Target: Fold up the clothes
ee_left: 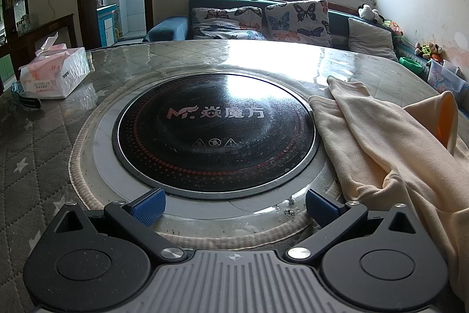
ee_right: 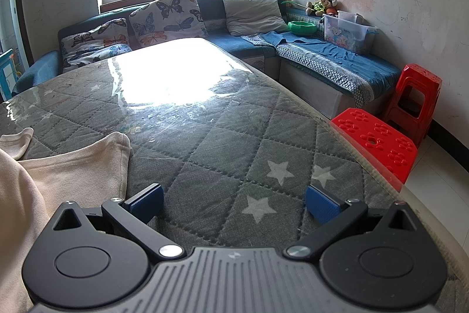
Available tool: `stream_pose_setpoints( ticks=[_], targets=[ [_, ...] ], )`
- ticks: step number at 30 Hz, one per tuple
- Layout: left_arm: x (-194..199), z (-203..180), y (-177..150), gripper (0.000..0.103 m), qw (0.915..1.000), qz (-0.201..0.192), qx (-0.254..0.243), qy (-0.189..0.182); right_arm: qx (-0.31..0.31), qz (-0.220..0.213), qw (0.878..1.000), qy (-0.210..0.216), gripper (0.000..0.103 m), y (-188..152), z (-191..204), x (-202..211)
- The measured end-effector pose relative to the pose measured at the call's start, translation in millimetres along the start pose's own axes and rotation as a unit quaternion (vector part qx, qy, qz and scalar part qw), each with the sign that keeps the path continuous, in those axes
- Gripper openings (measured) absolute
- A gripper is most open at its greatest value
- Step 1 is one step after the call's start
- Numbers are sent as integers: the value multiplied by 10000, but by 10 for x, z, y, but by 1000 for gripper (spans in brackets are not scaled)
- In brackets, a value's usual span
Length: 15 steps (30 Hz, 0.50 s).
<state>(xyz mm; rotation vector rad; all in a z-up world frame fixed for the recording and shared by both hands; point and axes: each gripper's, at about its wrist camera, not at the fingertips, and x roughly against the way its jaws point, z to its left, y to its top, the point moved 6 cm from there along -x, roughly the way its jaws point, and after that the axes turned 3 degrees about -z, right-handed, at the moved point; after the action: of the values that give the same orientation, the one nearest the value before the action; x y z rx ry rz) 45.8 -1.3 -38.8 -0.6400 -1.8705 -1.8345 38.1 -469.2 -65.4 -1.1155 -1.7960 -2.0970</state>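
In the left wrist view, the left tongs (ee_left: 233, 207) are spread wide and hold nothing. They sit over the round black glass cooker plate (ee_left: 215, 131) set in the worktop (ee_left: 44, 143). The soft cream cloth garment (ee_left: 381, 143) lies just to their right, running long from near to far.

In the right wrist view, the right tongs (ee_right: 234, 203) are wide and hold nothing too. The garment lies to their left, just beside the left finger. So it sits between both tongs, and each looks about as near.
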Motion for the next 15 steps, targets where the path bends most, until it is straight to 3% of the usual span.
stream_pose_setpoints(
  ticks=[6, 15],
  targets=[
    [3, -22, -1, 103, 10000, 13, -24, 9, 175, 16, 9998, 71, 103, -26, -45, 63],
    [45, -38, 3, 103, 9998, 67, -18, 204, 373, 29, 9989, 280, 103, -140, -142, 471]
  ],
)
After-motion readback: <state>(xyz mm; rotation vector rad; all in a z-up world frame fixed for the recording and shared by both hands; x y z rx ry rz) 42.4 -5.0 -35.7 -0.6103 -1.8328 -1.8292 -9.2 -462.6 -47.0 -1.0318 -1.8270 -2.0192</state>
